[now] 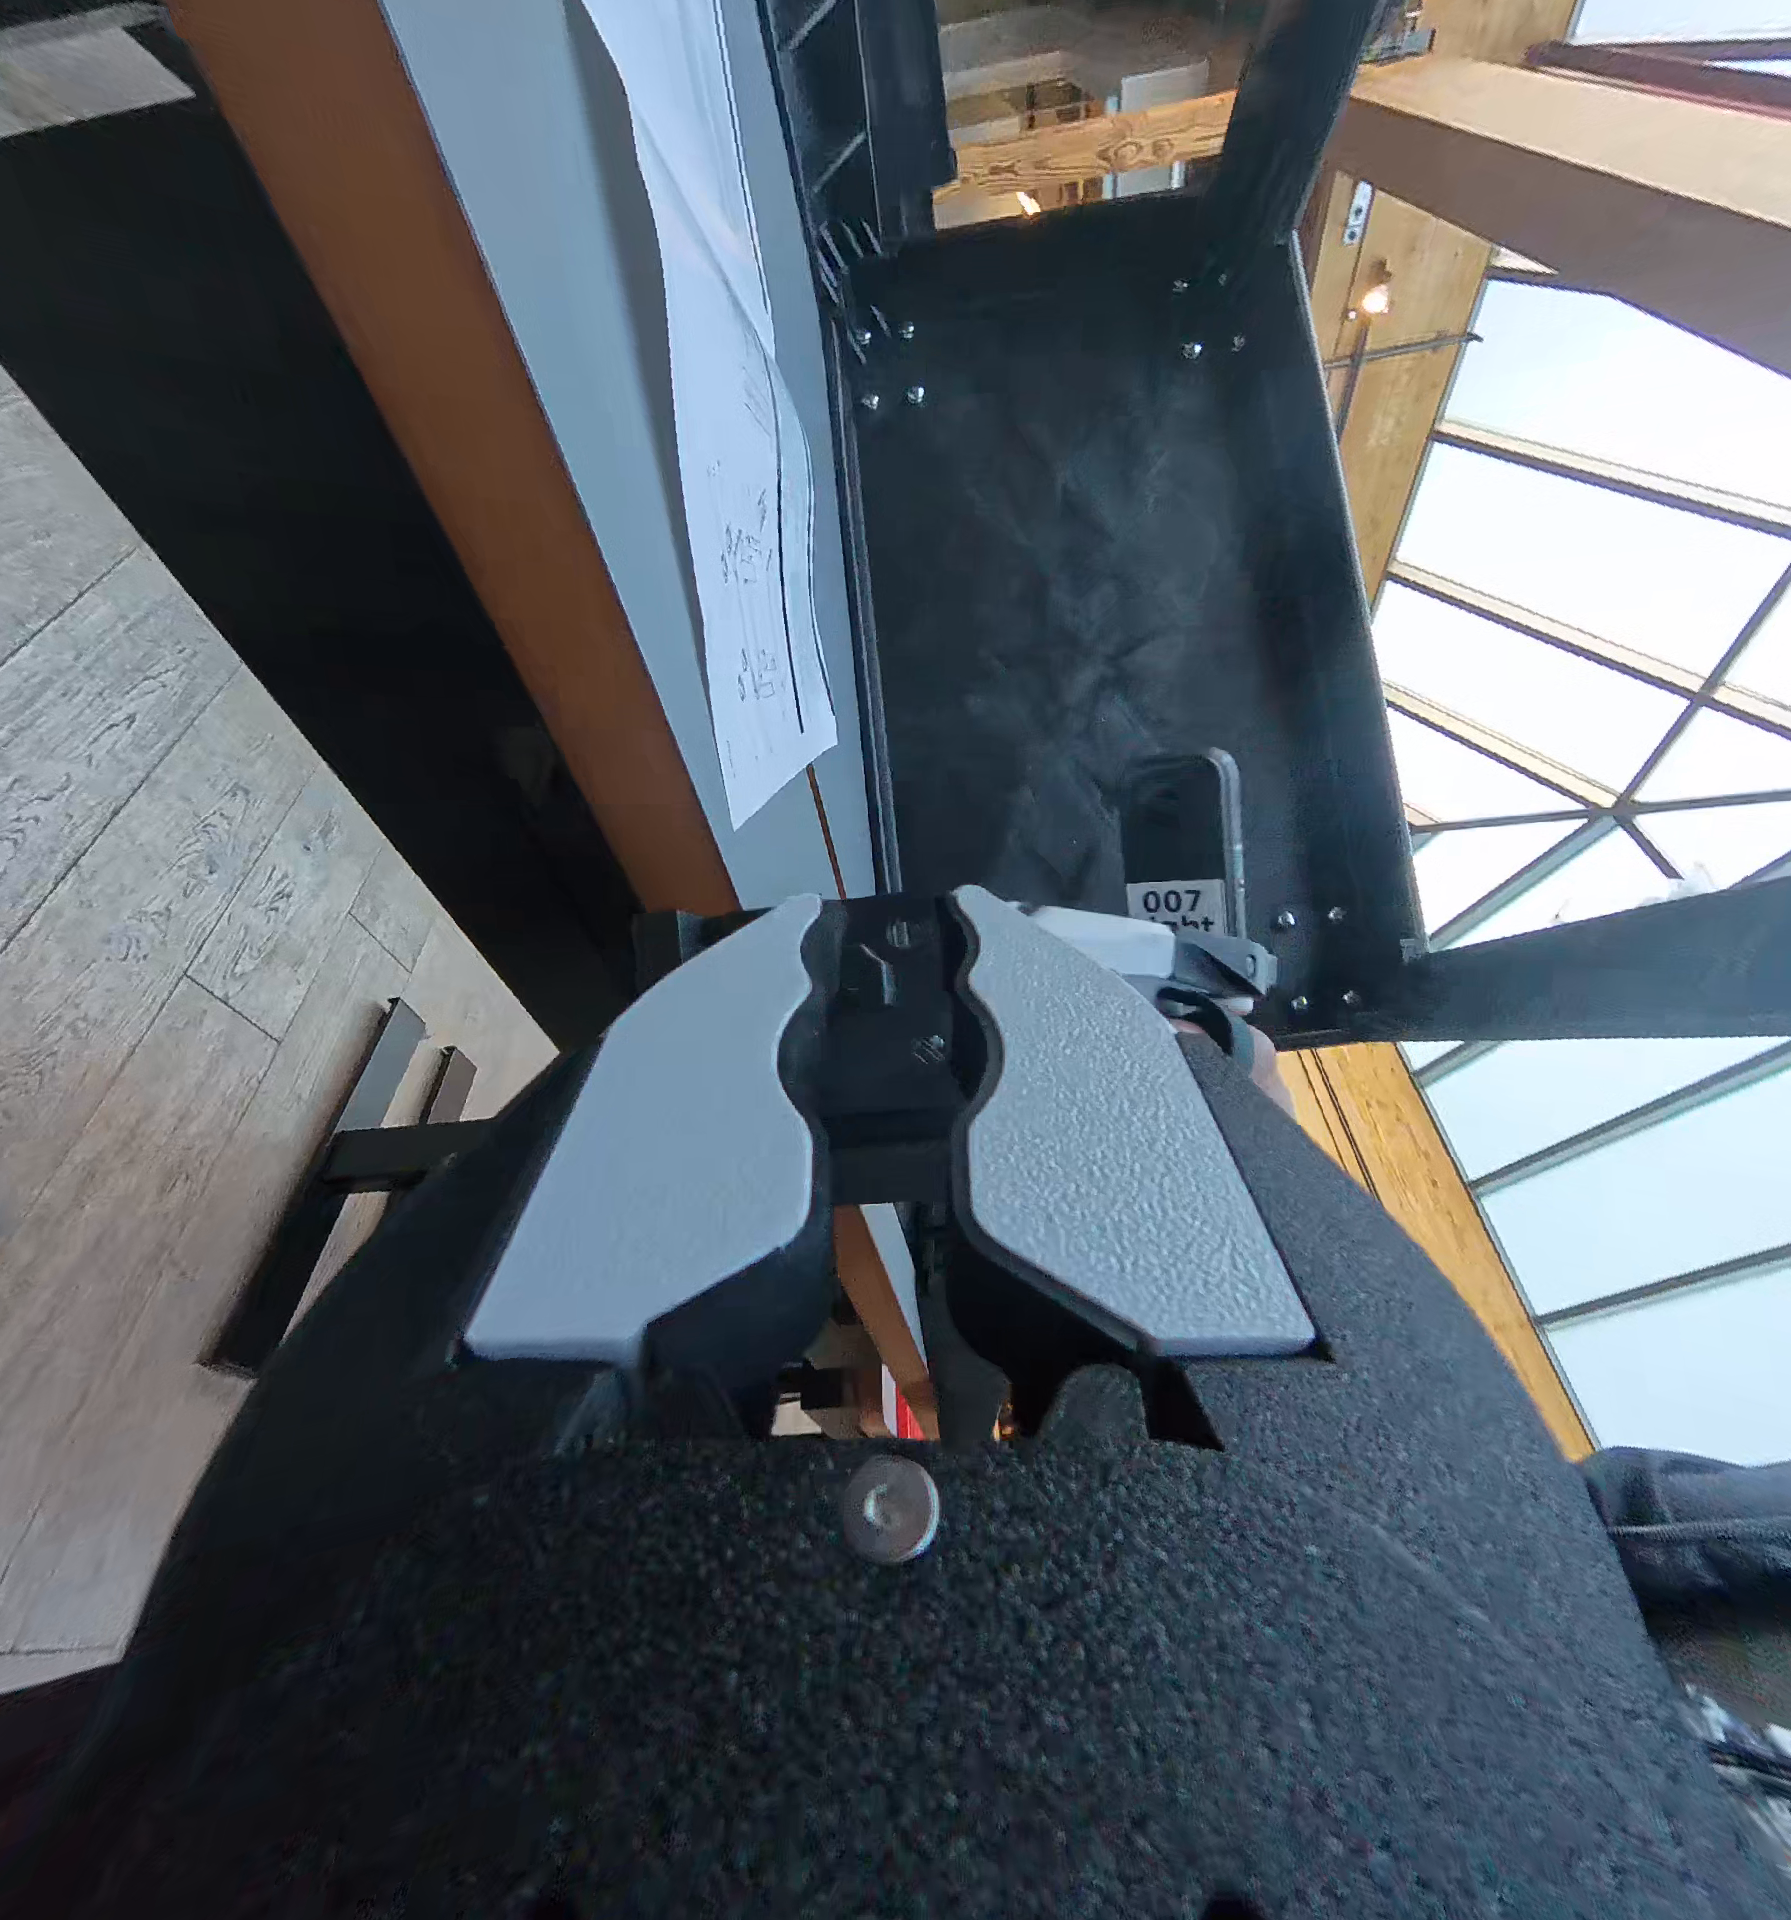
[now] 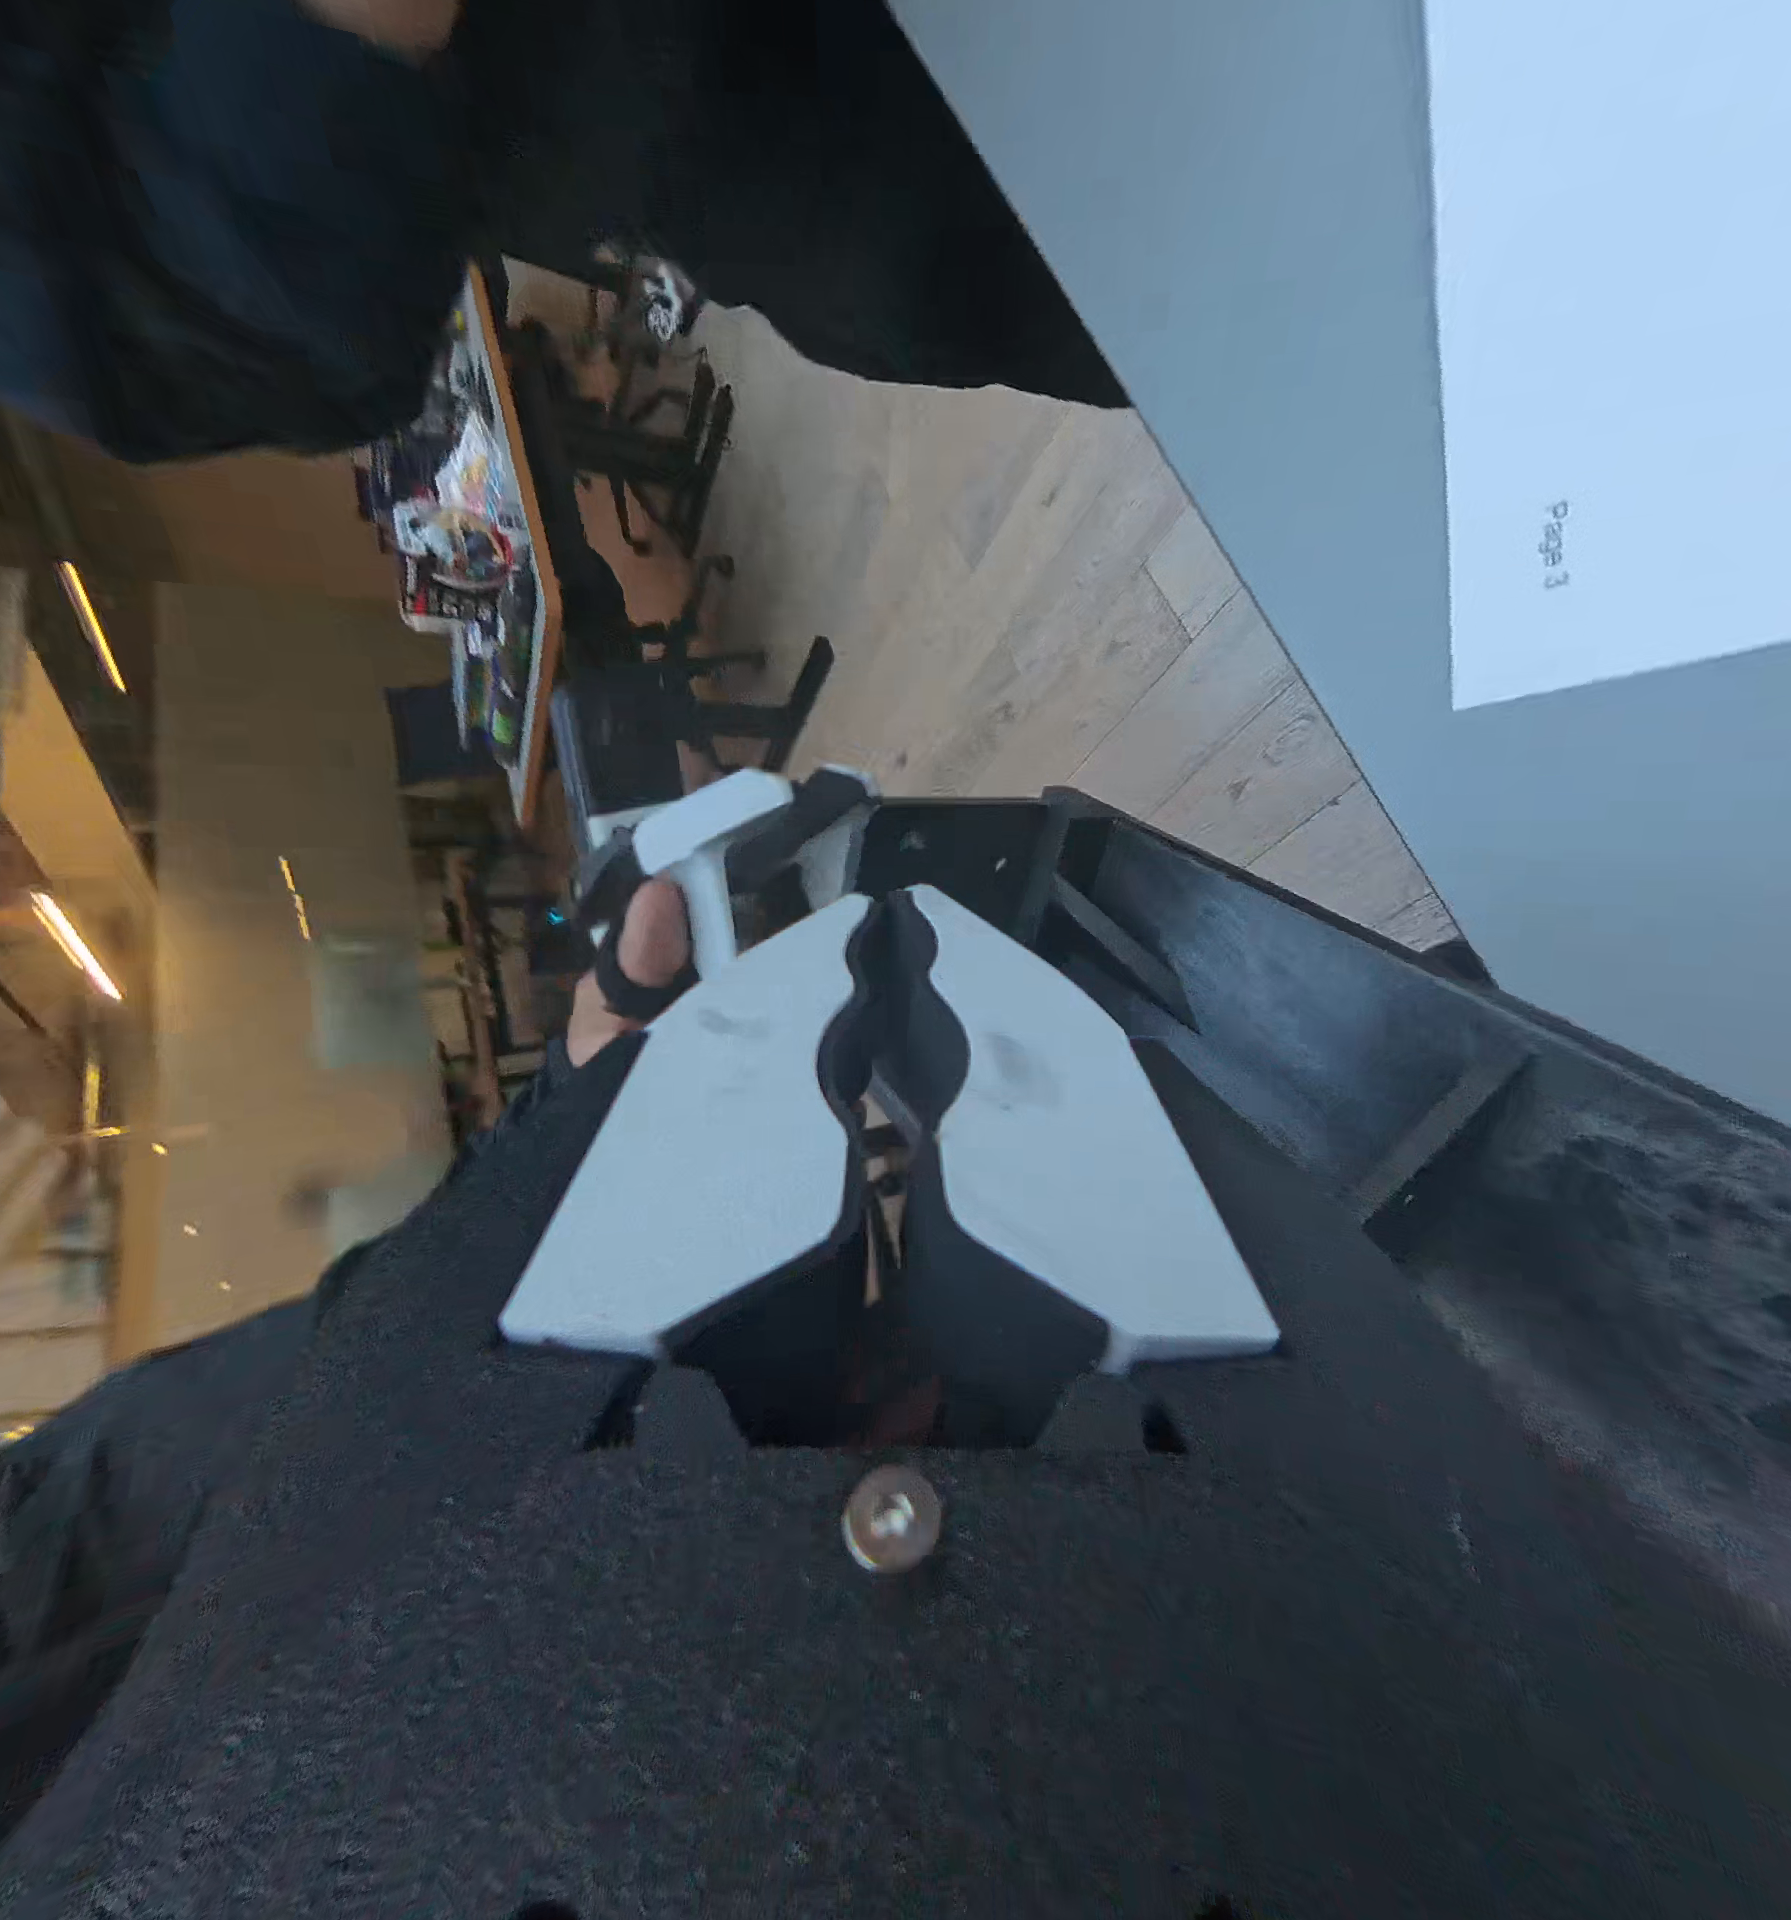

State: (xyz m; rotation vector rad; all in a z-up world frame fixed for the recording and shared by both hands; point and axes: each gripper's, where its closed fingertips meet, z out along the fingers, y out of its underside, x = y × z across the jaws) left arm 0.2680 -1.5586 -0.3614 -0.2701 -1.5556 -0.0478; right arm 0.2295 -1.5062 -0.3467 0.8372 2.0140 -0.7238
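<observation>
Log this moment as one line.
left gripper: shut on bracket | right gripper: shut, beside frame | paper on table

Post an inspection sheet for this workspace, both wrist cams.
Surface: grey table with an orange edge, mostly bare.
Job's things: black frame, a screwed panel with legs, lying along the table edge.
Clutter: paper sheets on the table.
Grippers: left claw appears clamped on a bracket of the black frame; right claw has its tips together, and whether it holds anything is unclear. A hand holds the left tool.
Cables: nothing seen.
Surroundings: wood floor, large windows, far table piled with items.
</observation>
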